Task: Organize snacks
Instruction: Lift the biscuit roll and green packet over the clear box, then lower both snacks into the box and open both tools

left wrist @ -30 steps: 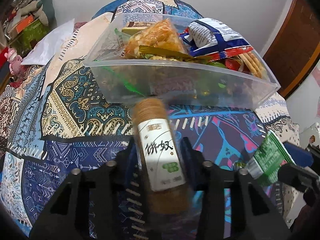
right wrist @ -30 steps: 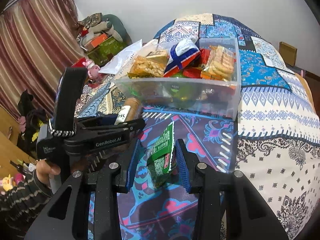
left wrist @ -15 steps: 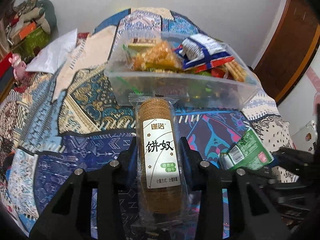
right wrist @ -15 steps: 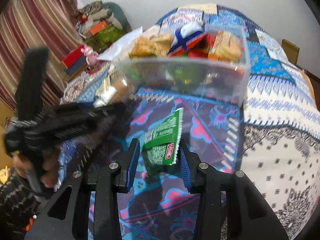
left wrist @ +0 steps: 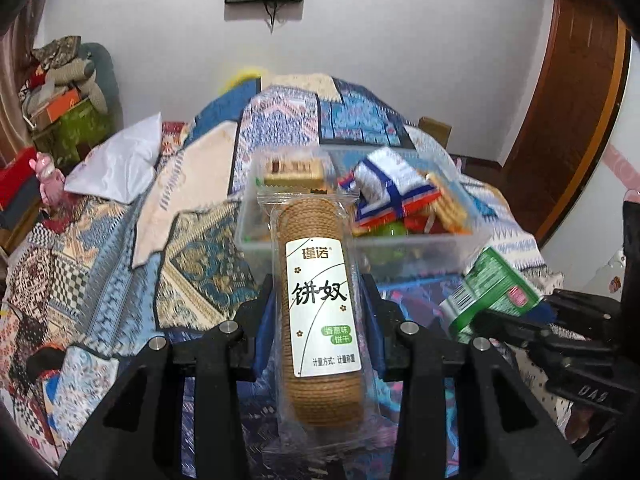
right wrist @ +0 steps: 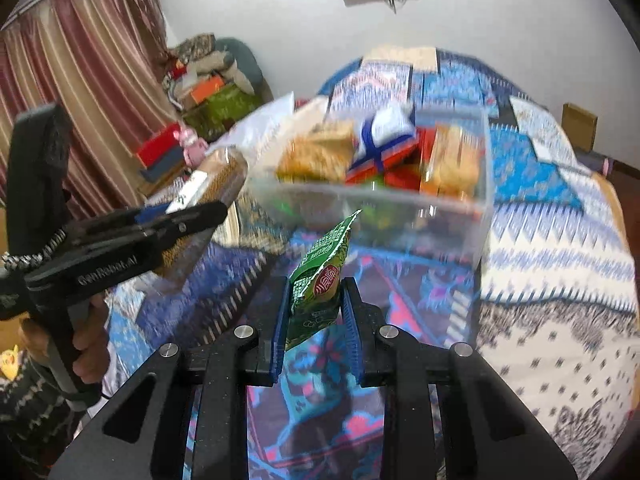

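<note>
In the left wrist view my left gripper [left wrist: 318,320] is shut on a clear-wrapped roll of brown biscuits [left wrist: 320,264] with a white label, held up above the bedspread. A clear plastic bin [left wrist: 420,256] full of snack packs stands just beyond it. My right gripper [right wrist: 314,312] has its jaws closing tight on a green snack packet [right wrist: 320,276], and both pads press its sides. The bin [right wrist: 440,216] lies ahead of that packet. The left gripper [right wrist: 160,232] with the biscuit roll [right wrist: 216,180] shows at the left, held by a hand [right wrist: 86,340].
A patterned bedspread [left wrist: 120,260] covers the bed. A white bag [left wrist: 116,164] lies at its left side. Boxes and clothes are piled [left wrist: 64,96] by the wall, near striped curtains [right wrist: 80,80]. A wooden door [left wrist: 568,120] stands at the right.
The left gripper has risen with the biscuit roll, so the bin now sits lower and farther off. The right jaws have narrowed onto the green packet.
</note>
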Demonstrator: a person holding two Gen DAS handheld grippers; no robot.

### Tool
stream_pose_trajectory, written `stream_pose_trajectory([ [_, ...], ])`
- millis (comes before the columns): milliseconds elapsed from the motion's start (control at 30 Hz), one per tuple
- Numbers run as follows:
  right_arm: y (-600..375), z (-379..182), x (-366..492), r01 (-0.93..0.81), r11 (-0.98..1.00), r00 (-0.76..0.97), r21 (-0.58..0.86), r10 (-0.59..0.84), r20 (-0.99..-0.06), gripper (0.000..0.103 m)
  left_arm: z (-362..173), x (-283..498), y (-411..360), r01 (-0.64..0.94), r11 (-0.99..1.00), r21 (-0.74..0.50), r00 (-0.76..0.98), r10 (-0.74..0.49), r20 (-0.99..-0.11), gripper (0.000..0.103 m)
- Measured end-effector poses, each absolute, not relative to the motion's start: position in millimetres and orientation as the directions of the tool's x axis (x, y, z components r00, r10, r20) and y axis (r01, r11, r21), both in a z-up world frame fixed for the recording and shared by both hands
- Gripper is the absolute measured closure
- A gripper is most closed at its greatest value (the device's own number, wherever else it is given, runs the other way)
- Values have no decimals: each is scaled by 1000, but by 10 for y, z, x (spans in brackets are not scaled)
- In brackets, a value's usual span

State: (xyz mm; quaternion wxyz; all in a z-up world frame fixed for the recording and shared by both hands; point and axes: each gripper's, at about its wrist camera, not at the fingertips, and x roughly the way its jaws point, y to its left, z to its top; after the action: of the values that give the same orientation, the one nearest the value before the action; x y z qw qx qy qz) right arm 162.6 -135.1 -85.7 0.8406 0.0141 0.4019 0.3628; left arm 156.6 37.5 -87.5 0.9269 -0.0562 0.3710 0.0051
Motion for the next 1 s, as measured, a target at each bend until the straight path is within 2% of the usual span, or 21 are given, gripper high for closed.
stream_pose_trajectory([
  [467, -1316, -406, 2115, -576, 757, 525, 308, 631, -570, 80, -559, 2064, 508, -51, 996, -76, 770, -9, -638, 64],
  [1000, -743, -554, 2804, -600, 743, 500, 295, 637, -587, 80, -864, 2759, 744, -67, 994, -82, 747, -4, -665, 64],
])
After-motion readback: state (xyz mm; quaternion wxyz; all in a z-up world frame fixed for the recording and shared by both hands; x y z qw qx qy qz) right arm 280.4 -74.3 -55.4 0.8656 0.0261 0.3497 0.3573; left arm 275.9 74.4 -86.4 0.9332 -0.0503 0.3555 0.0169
